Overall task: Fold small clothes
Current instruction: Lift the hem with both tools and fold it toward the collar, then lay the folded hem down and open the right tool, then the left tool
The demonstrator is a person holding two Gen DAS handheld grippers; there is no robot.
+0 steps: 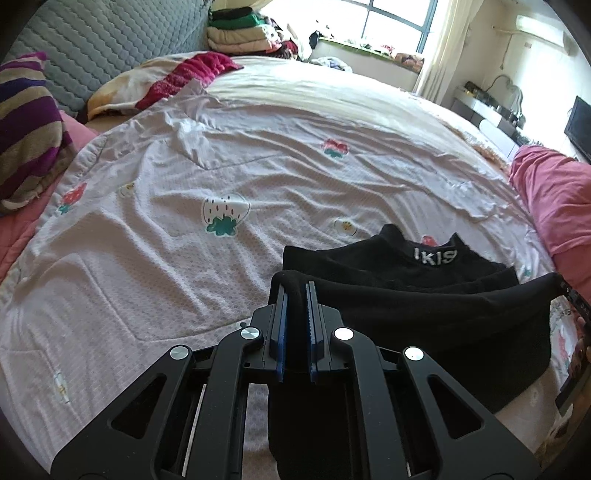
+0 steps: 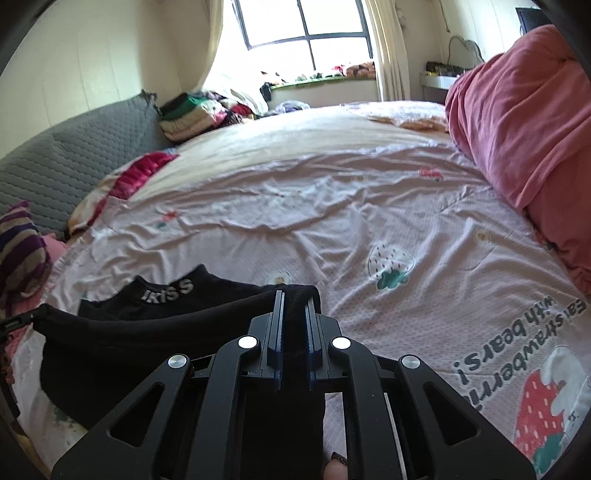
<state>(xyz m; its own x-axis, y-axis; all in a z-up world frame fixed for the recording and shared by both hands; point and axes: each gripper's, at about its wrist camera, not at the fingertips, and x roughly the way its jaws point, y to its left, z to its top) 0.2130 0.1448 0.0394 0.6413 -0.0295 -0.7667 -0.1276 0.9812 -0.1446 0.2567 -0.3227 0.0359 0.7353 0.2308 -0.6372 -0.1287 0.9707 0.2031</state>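
A black garment [image 1: 424, 317] with white lettering on its waistband [image 1: 434, 256] hangs stretched between my two grippers, its far part lying on the bed. My left gripper [image 1: 295, 291] is shut on the garment's left corner. My right gripper [image 2: 294, 299] is shut on the right corner of the same garment [image 2: 147, 332]. The right gripper shows at the right edge of the left wrist view [image 1: 570, 295]. The lettered waistband [image 2: 168, 290] lies flat on the sheet beyond the lifted edge.
The bed has a pale pink strawberry-print sheet [image 1: 184, 221]. A rolled pink quilt [image 2: 524, 122] lies on the right, a striped blanket [image 1: 26, 129] on the left. A pile of folded clothes [image 1: 240, 29] stands at the far corner by a grey headboard [image 1: 110, 40].
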